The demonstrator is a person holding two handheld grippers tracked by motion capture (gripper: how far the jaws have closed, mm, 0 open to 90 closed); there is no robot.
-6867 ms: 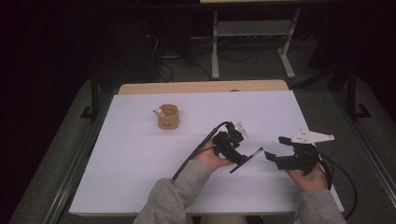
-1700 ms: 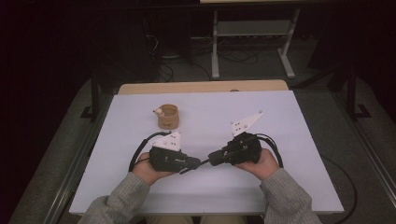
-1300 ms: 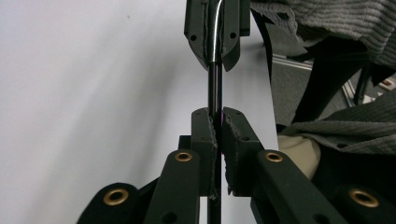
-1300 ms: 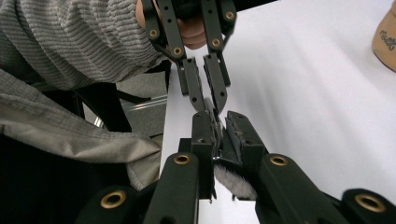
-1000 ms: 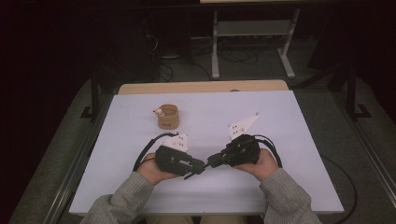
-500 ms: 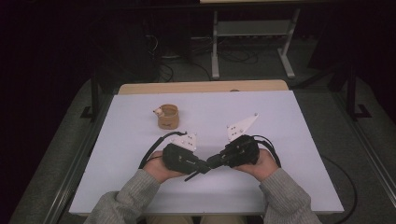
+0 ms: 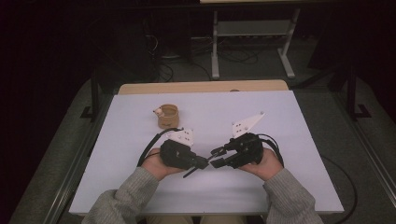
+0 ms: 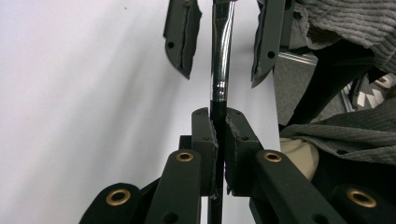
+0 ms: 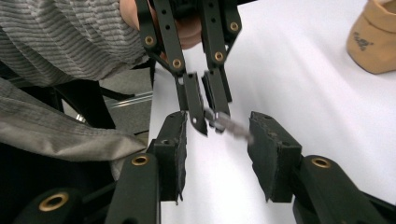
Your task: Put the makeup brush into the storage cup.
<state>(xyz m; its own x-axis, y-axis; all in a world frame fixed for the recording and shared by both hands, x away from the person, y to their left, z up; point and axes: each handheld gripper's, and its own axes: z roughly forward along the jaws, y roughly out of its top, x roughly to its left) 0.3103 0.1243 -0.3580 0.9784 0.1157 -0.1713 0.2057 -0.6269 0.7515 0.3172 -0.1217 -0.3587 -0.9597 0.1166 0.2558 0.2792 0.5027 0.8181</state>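
A: Handover in progress, described from left to right. The left gripper (image 7: 201, 163) has its jaws clamped tight on the black handle of a slim brush (image 8: 221, 56), which runs straight out between the pads (image 8: 206, 140), chrome ferrule beyond the tips.

B: Why is it held by the handle?

A: It seems so, to leave the ferrule end free for the other tool. The right gripper (image 7: 216, 157) faces the left one tip to tip, its jaws having just been opening, now standing partly apart.

B: Is the brush between them?

A: Yes, its far end (image 9: 229, 125) lies between the right pads (image 9: 175, 149) but untouched, so only the left one carries it. A tan holder (image 7: 167, 116) stands well beyond both jaws on the white table (image 7: 299, 121).
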